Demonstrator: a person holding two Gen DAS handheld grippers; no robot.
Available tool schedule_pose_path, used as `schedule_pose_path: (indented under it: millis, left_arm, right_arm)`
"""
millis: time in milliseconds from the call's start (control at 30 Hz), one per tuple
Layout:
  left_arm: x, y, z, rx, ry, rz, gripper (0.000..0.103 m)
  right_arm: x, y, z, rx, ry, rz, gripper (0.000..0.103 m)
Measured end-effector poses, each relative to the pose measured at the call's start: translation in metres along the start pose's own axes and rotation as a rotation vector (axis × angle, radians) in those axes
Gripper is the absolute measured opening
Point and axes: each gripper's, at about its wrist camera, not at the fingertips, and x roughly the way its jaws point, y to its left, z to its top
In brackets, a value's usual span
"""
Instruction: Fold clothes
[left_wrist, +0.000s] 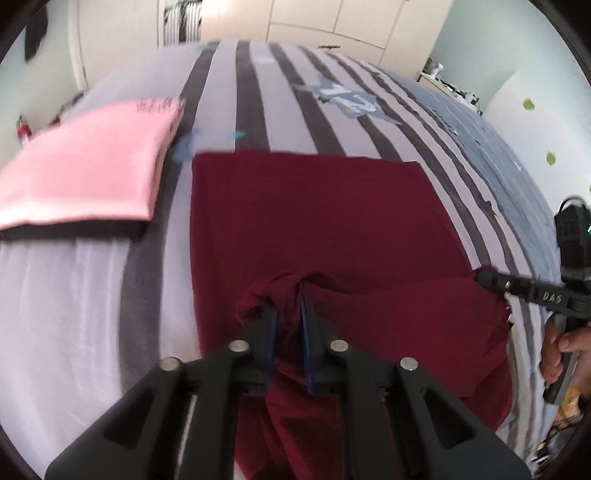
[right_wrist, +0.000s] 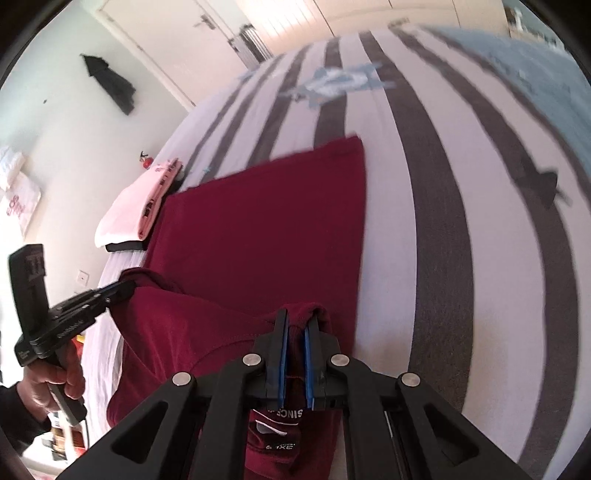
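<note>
A maroon garment (left_wrist: 306, 214) lies flat on the striped bed, its near edge lifted and doubled over. My left gripper (left_wrist: 288, 304) is shut on a bunched corner of that edge, with cloth filling the narrow gap between the blue pads. My right gripper (right_wrist: 299, 319) is shut on the other corner, and a label shows below its jaws. Each wrist view catches the other tool at its side: the right gripper (left_wrist: 484, 276) and the left gripper (right_wrist: 125, 288), both gripping the maroon garment (right_wrist: 258, 229).
A folded pink garment (left_wrist: 85, 170) sits on a dark folded piece (left_wrist: 74, 230) at the left of the bed (left_wrist: 74, 295); the pink garment (right_wrist: 125, 210) also shows in the right wrist view. A person's hand (left_wrist: 561, 343) holds the right tool. Cupboard doors stand beyond the bed.
</note>
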Motion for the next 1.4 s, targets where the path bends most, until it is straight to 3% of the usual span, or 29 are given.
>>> schedule_pose_path:
  millis: [33,100,133,167,200,233,333,500,667,867,1000,1100,1267,1400]
  left_arm:
    - [-0.001,0.001,0.002,-0.014,-0.005,0.000,0.014]
    - [-0.016,0.003,0.001,-0.043,-0.046,0.007,0.026]
    - [-0.027,0.004,-0.002,-0.054,-0.075,0.006,0.029]
    - [-0.038,0.004,-0.005,-0.065,-0.103,0.007,0.036]
    - [-0.048,0.005,-0.010,-0.075,-0.122,0.013,0.052]
    - [-0.056,0.004,-0.016,-0.083,-0.130,0.018,0.054]
    - [-0.074,-0.008,-0.040,-0.049,-0.142,-0.014,0.054]
    - [-0.055,-0.036,-0.076,0.050,-0.045,-0.015,0.024]
    - [-0.030,-0.044,-0.076,0.057,-0.010,-0.012,0.023]
    - [-0.014,-0.047,-0.068,0.049,-0.003,0.010,0.023]
    - [-0.014,-0.045,-0.048,0.034,-0.029,0.005,0.023]
    - [-0.015,-0.043,-0.024,0.029,-0.061,0.008,0.023]
    - [-0.004,-0.035,0.029,0.031,-0.111,0.036,0.023]
    - [-0.003,-0.021,0.056,-0.024,-0.135,0.060,0.023]
  right_arm:
    - [0.002,-0.004,0.000,0.018,0.011,0.011,0.009]
    - [-0.003,-0.007,0.000,0.037,0.014,0.033,0.013]
    - [-0.009,-0.007,-0.001,0.042,0.011,0.038,0.020]
    - [-0.017,-0.008,-0.003,0.042,-0.002,0.034,0.027]
    - [-0.027,-0.007,-0.007,0.034,-0.020,0.028,0.031]
    - [-0.036,-0.006,-0.013,0.020,-0.036,0.021,0.033]
    - [-0.062,0.000,-0.032,-0.027,-0.080,-0.002,0.033]
    - [-0.067,0.036,-0.078,-0.170,-0.066,-0.034,0.030]
    - [-0.038,0.065,-0.115,-0.239,0.007,-0.022,0.028]
    - [-0.003,0.080,-0.122,-0.282,0.012,-0.077,0.028]
    - [0.002,0.081,-0.106,-0.297,-0.021,-0.105,0.025]
    - [-0.006,0.077,-0.077,-0.284,-0.077,-0.112,0.024]
    - [-0.005,0.069,0.011,-0.262,-0.171,-0.118,0.024]
    - [0.003,0.057,0.081,-0.188,-0.218,-0.136,0.024]
